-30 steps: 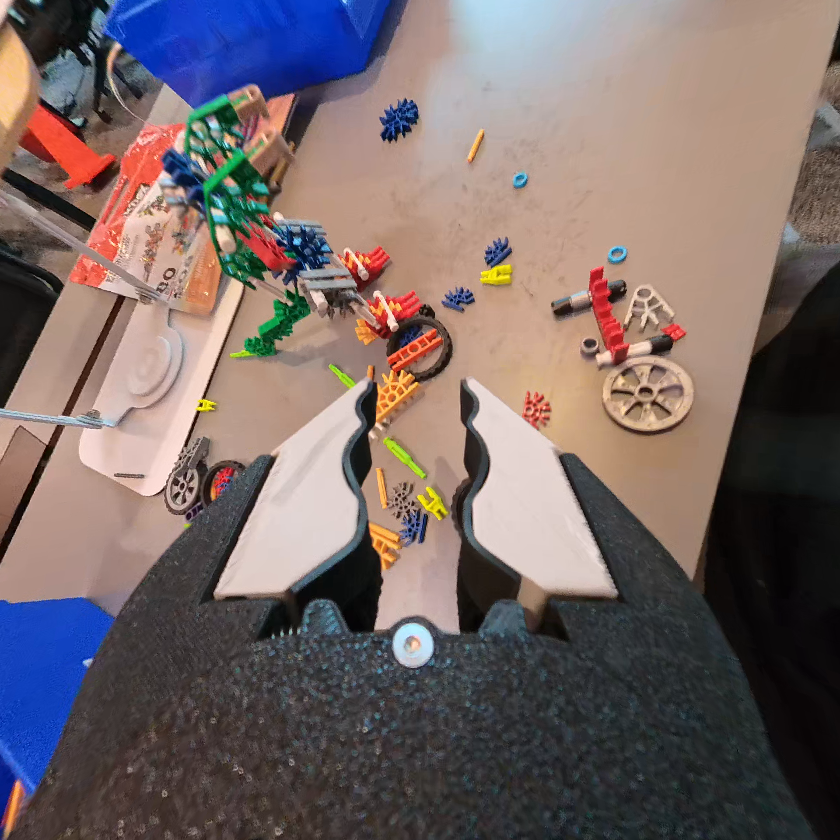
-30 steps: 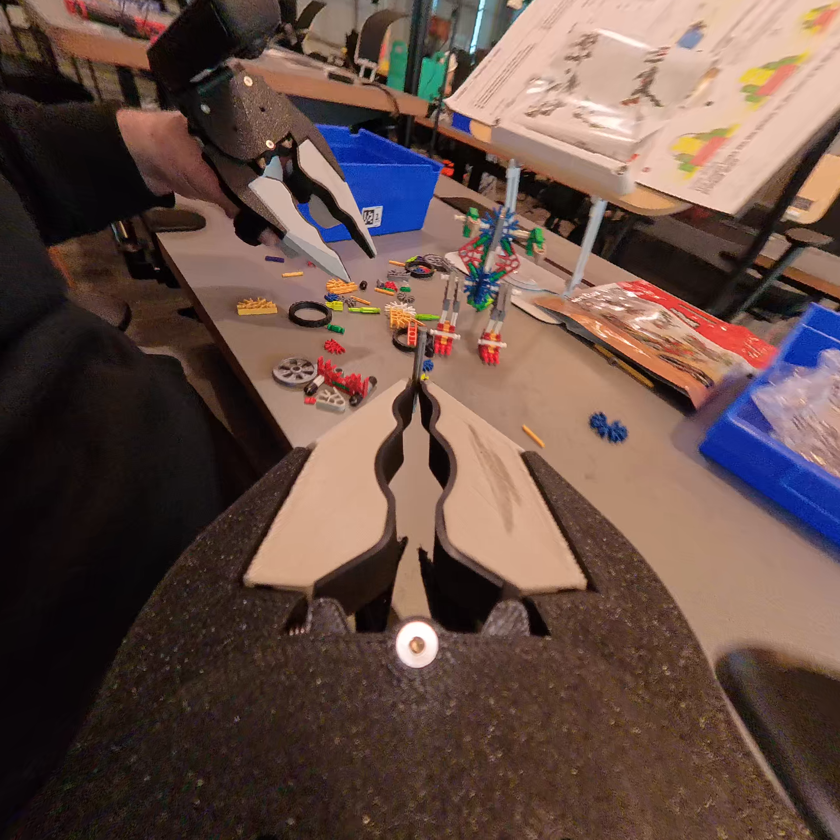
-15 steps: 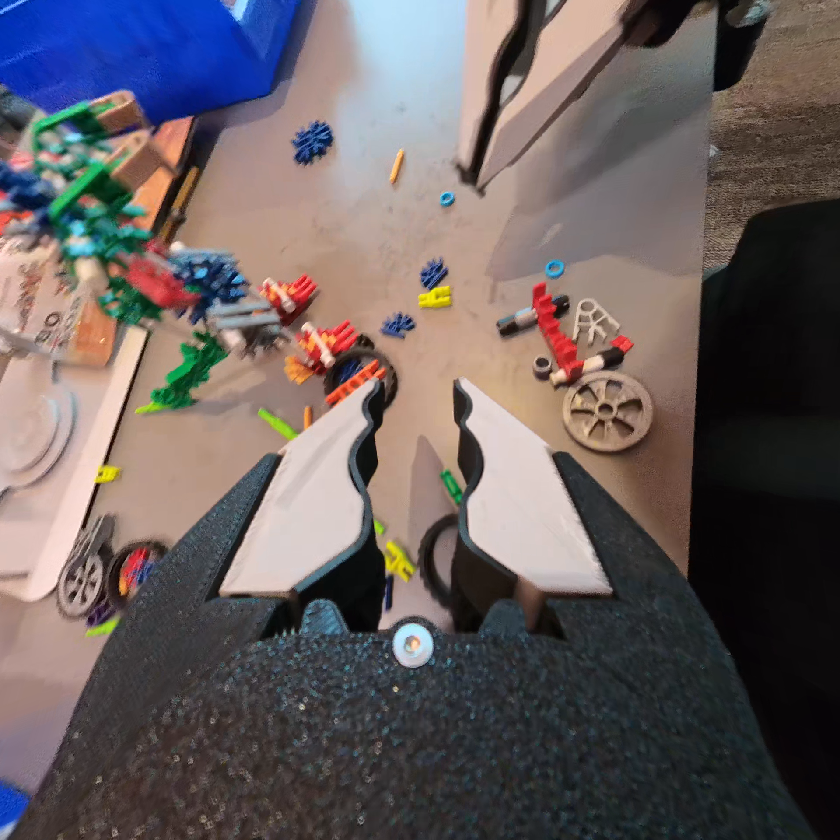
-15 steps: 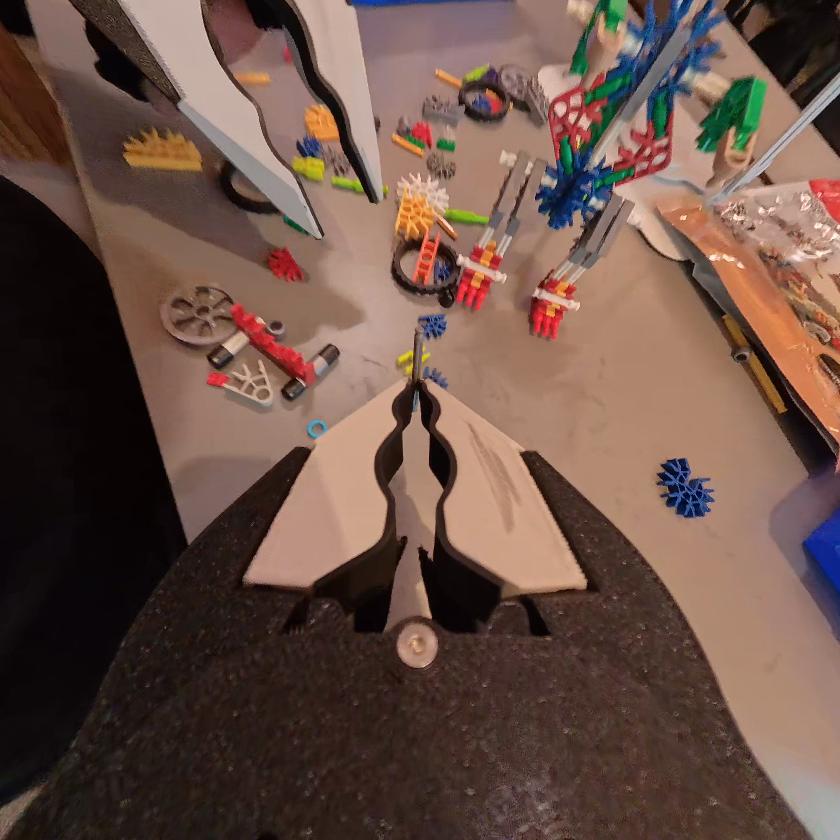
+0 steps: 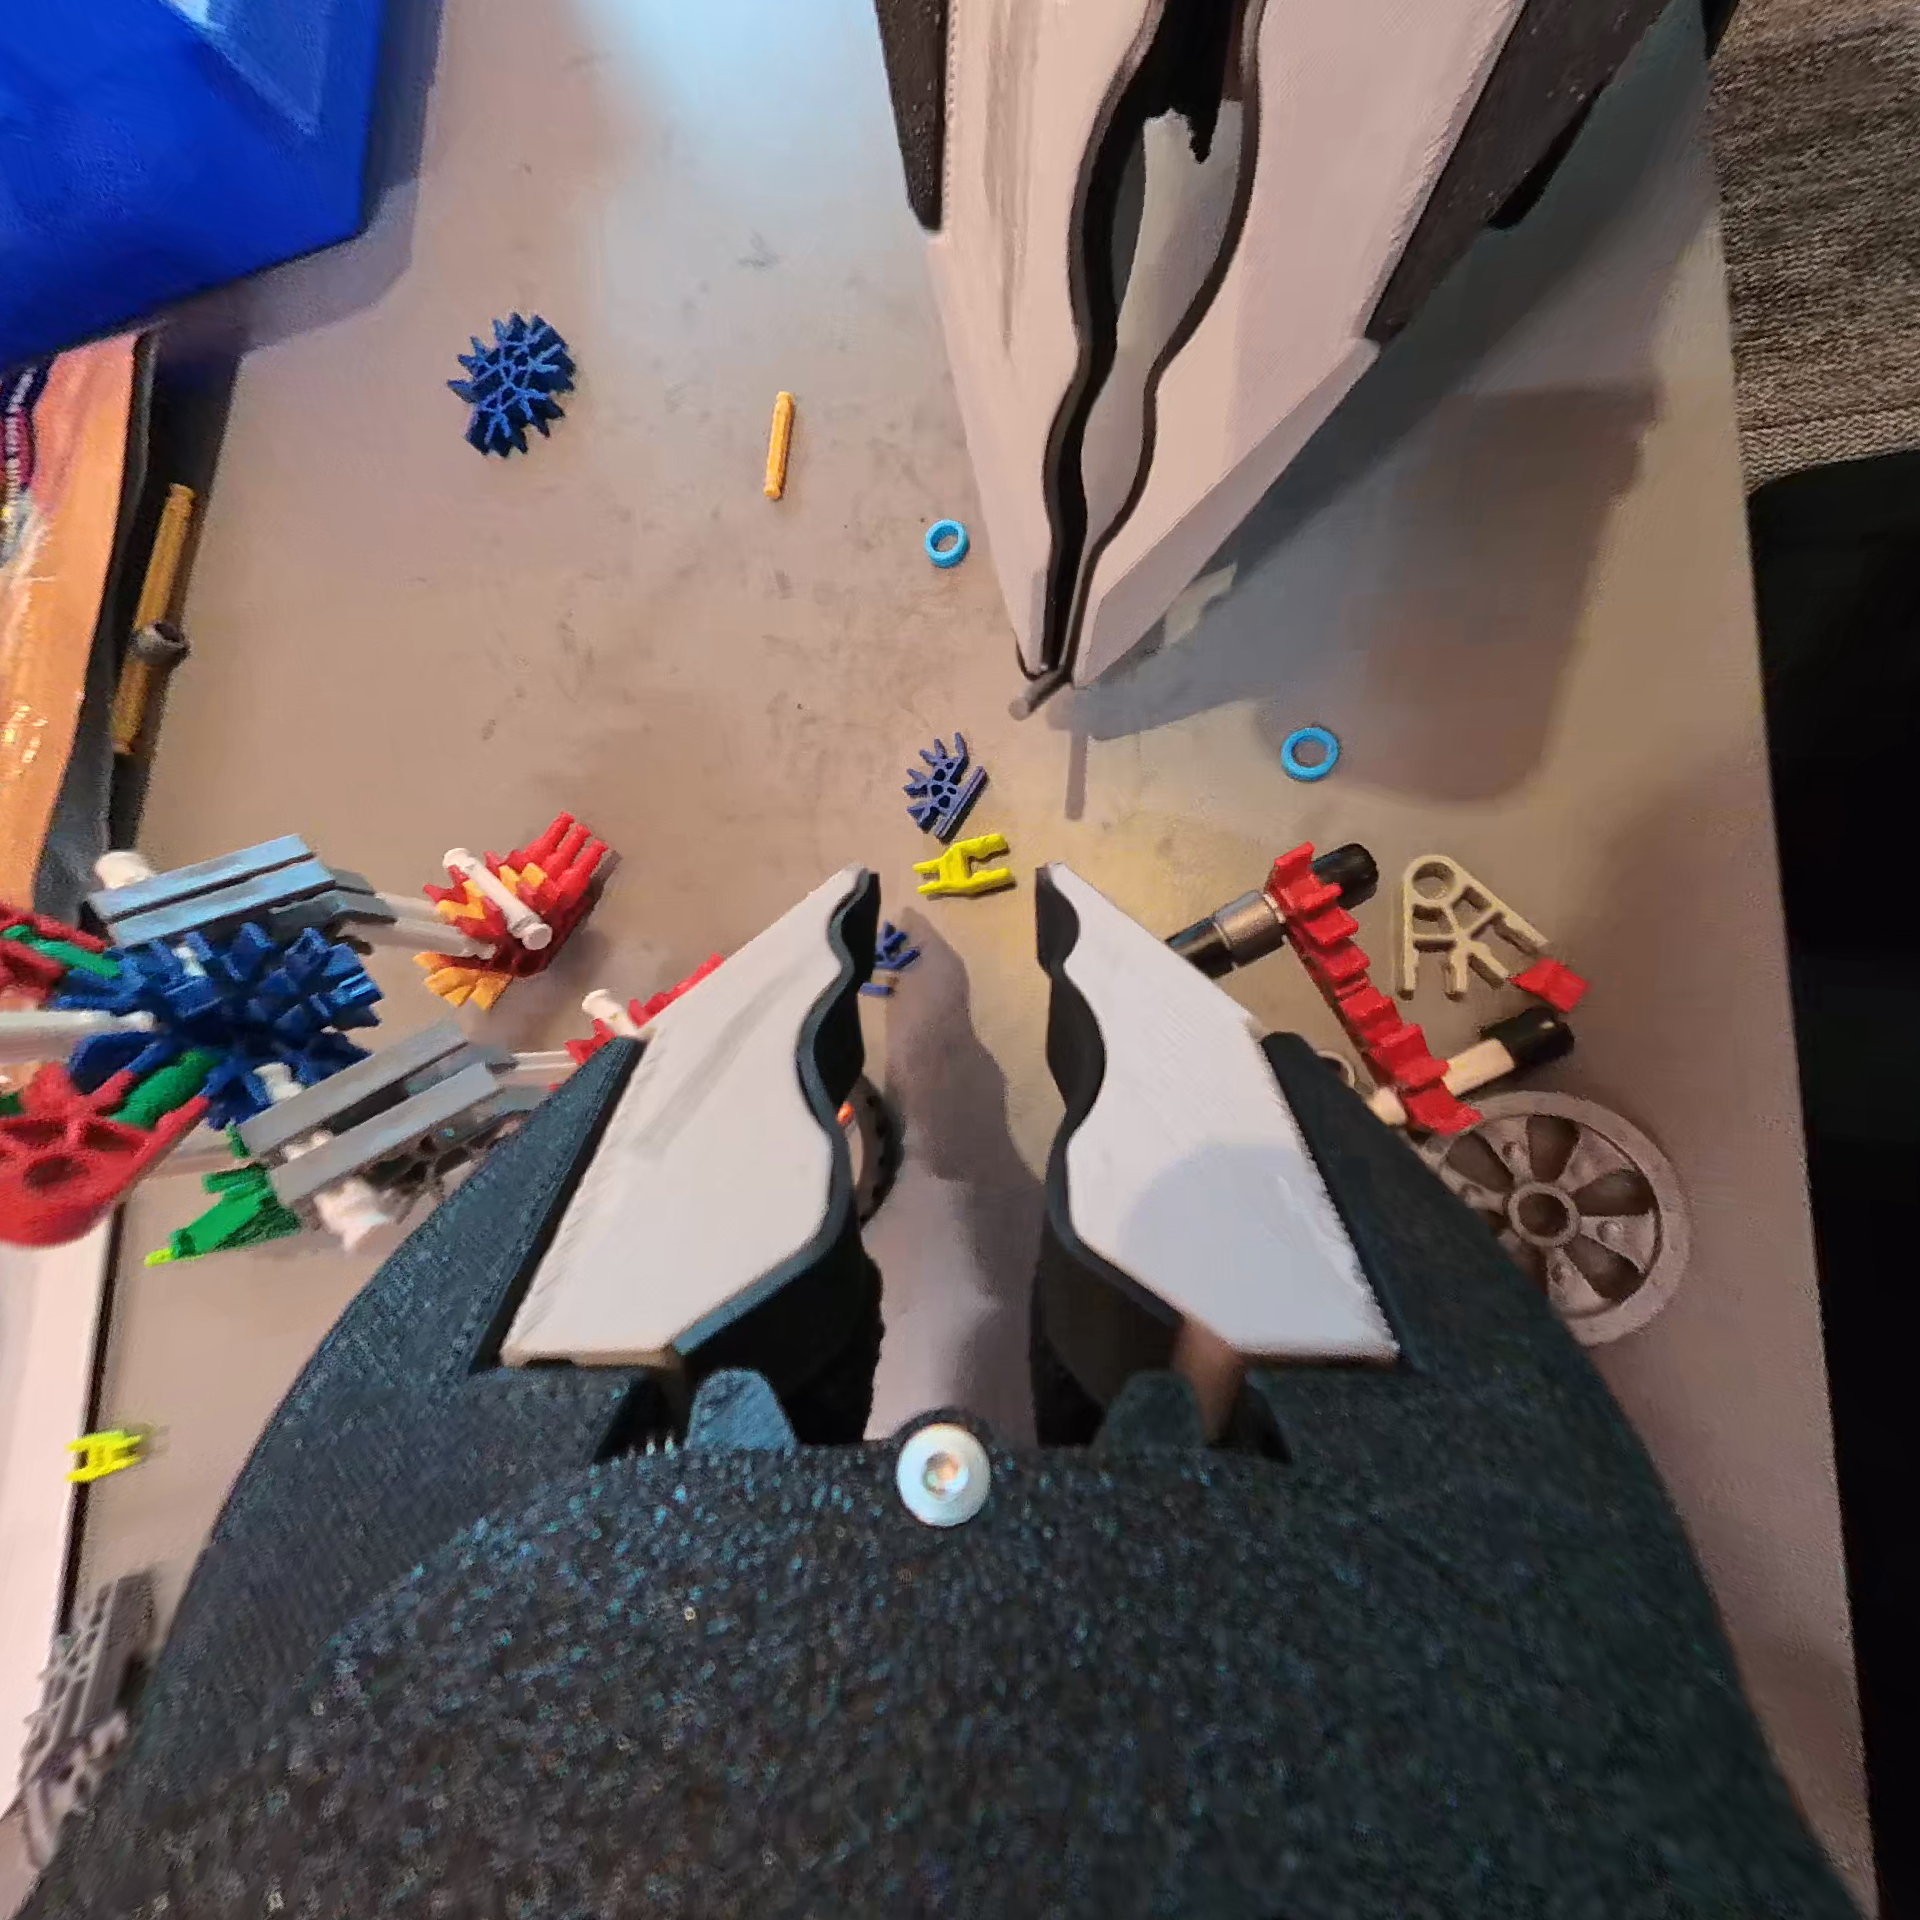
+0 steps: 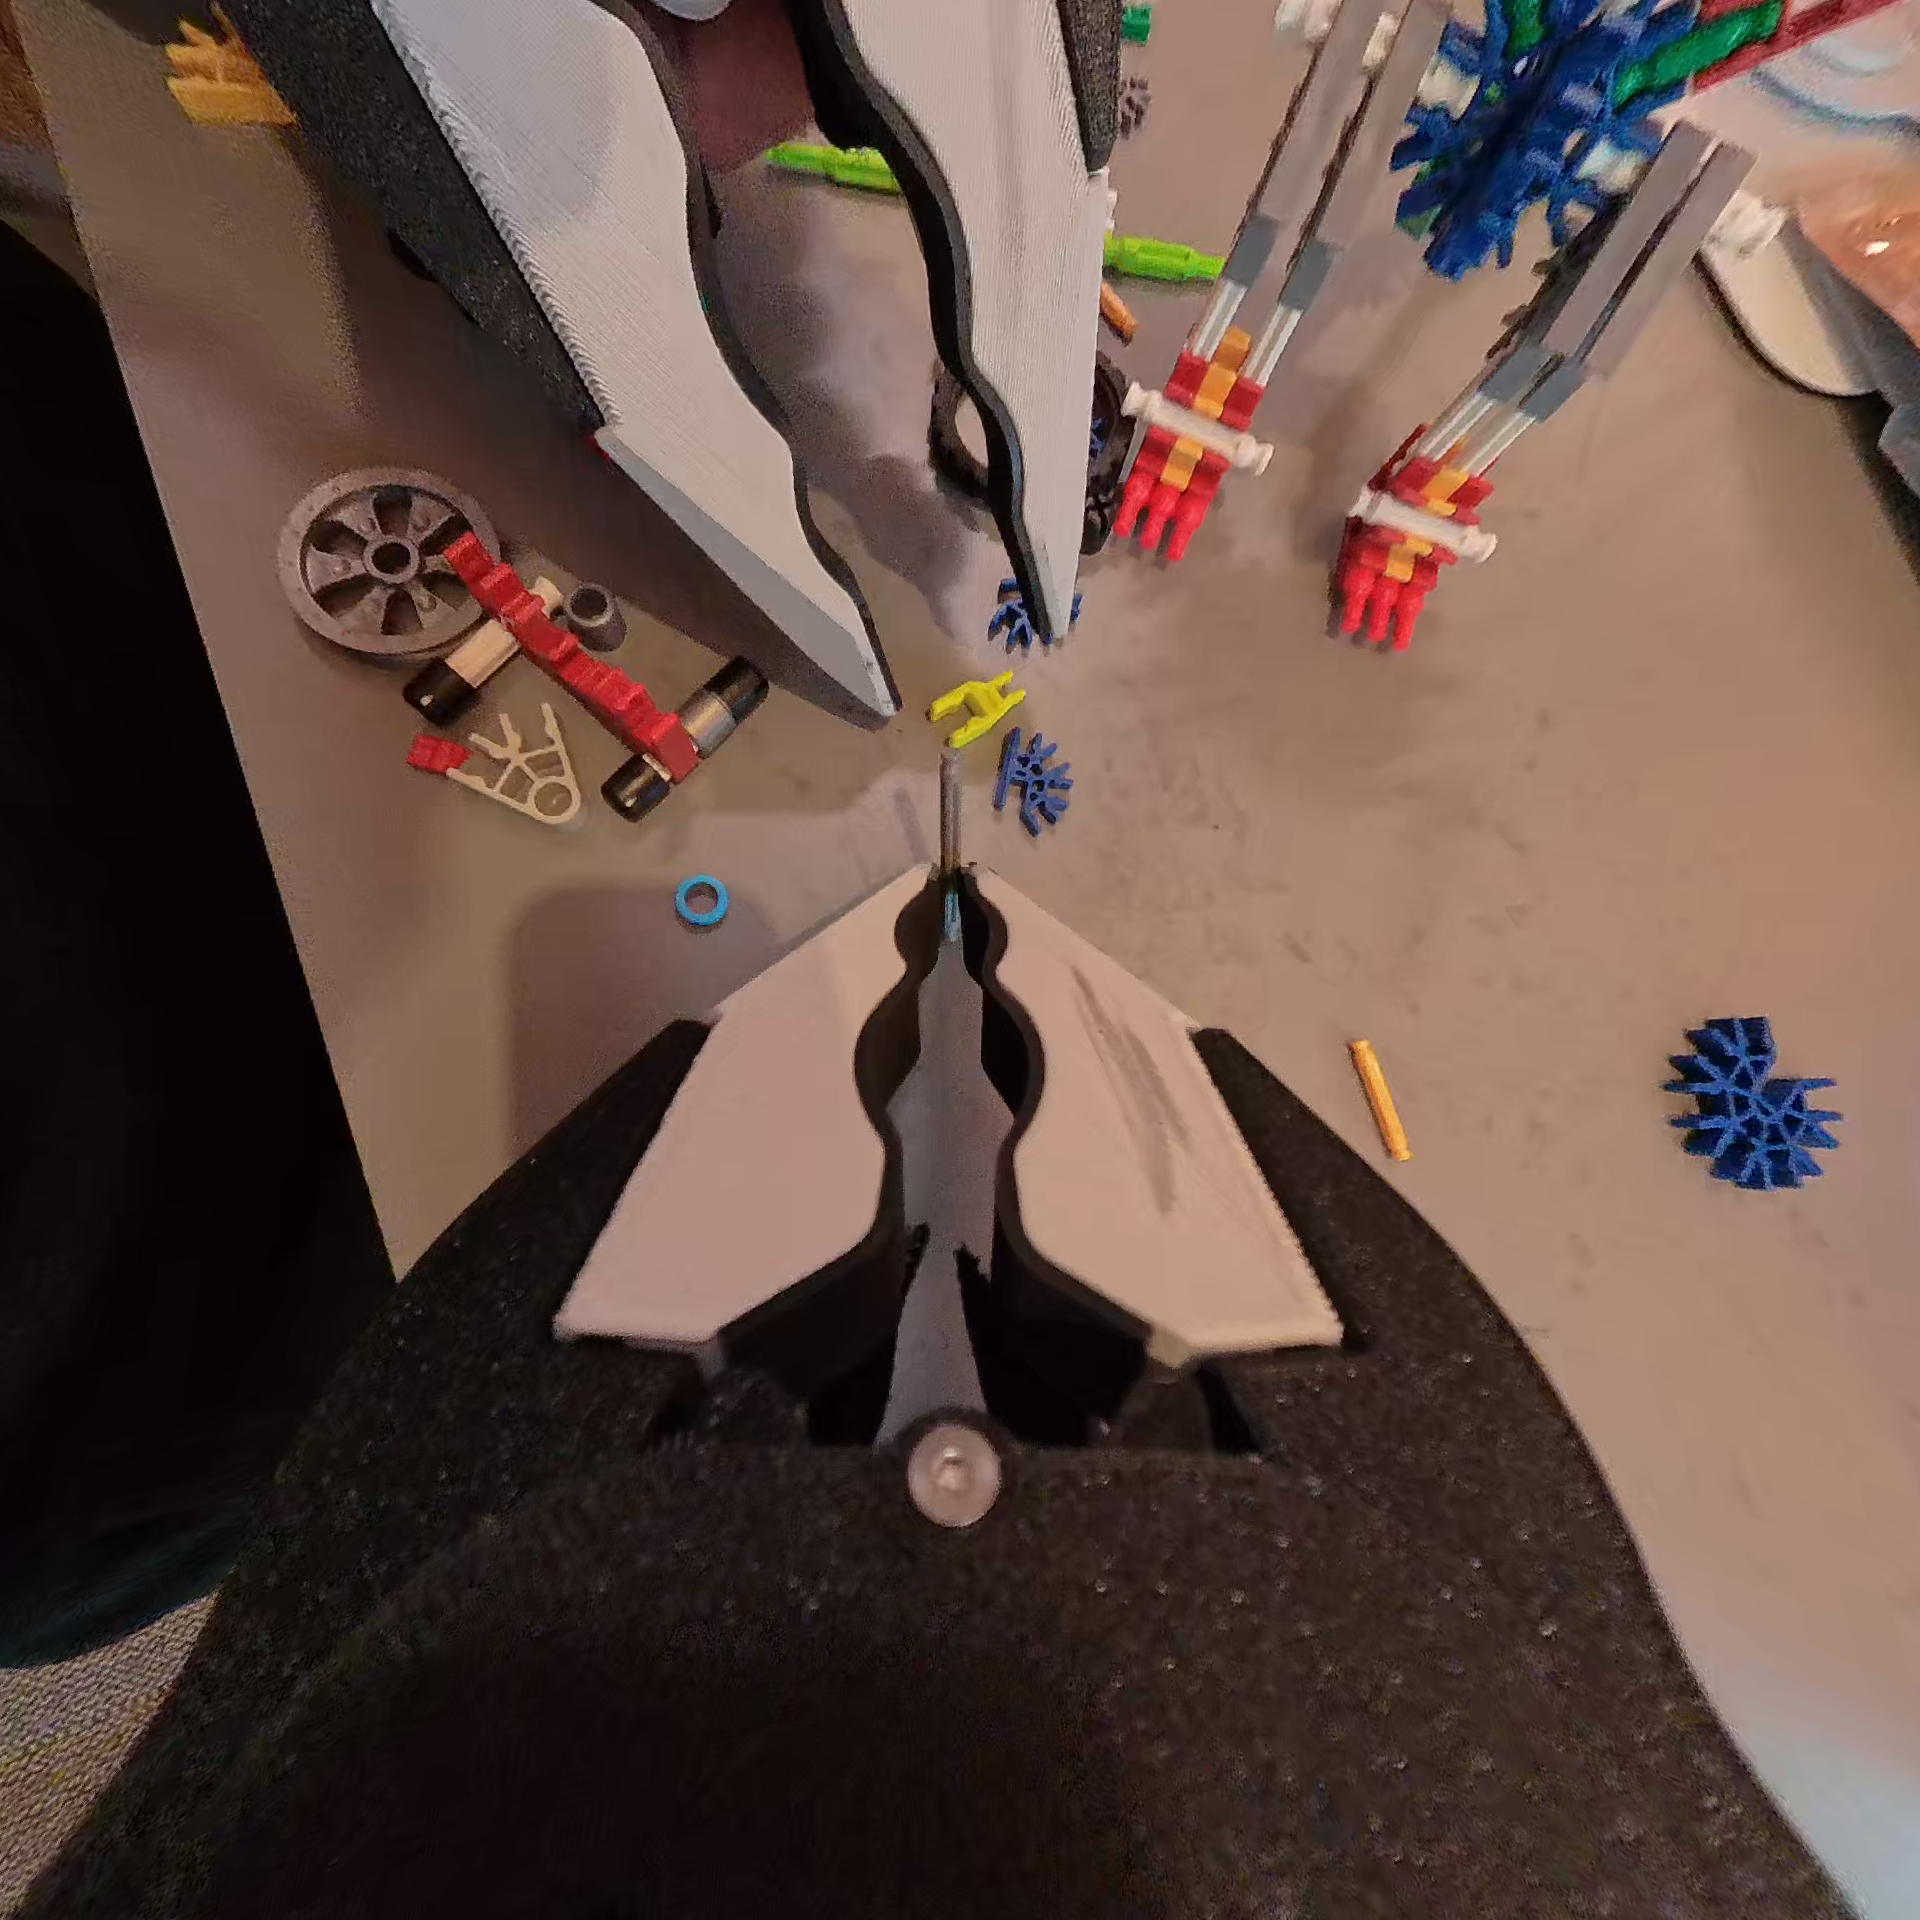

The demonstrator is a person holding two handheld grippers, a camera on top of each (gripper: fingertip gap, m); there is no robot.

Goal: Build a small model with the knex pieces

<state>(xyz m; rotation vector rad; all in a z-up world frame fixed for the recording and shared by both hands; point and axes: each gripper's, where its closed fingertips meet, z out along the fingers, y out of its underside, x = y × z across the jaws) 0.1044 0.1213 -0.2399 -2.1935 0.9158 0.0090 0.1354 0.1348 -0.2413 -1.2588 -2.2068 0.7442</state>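
The left claw (image 5: pixel 954 891) hangs low over the grey bench (image 5: pixel 675 644) with its two fingers spread wide and nothing between them. Just past its tips lies a small yellow clip (image 5: pixel 961 868), and a little beyond that a small blue toothed piece (image 5: pixel 943 785); another blue toothed piece (image 5: pixel 891 954) shows partly under the left finger. The right claw (image 6: pixel 948 875) faces it from the far side, its fingers pinched narrow on a thin grey rod (image 6: pixel 948 816) that sticks out forward from the tips, with a bit of light blue showing between them. The rod's free end points at the yellow clip and stops just short of it, so the two claws meet tip to tip around that clip. In the left wrist view, to the right of the left claw, lie a grey spoked wheel (image 5: pixel 1558 1210), a red toothed bar (image 5: pixel 1356 997) crossing two black-ended rods, a beige fan-shaped piece (image 5: pixel 1455 930) and a light blue ring (image 5: pixel 1309 753). Another light blue ring (image 5: pixel 943 542), an orange stick (image 5: pixel 778 444) and a large blue snowflake piece (image 5: pixel 511 382) lie farther off. To the left stands a built model (image 5: pixel 260 1018) of grey bars, blue, red and green parts, resting on red and orange feet. A blue bin (image 5: pixel 177 145) sits at the far left corner.
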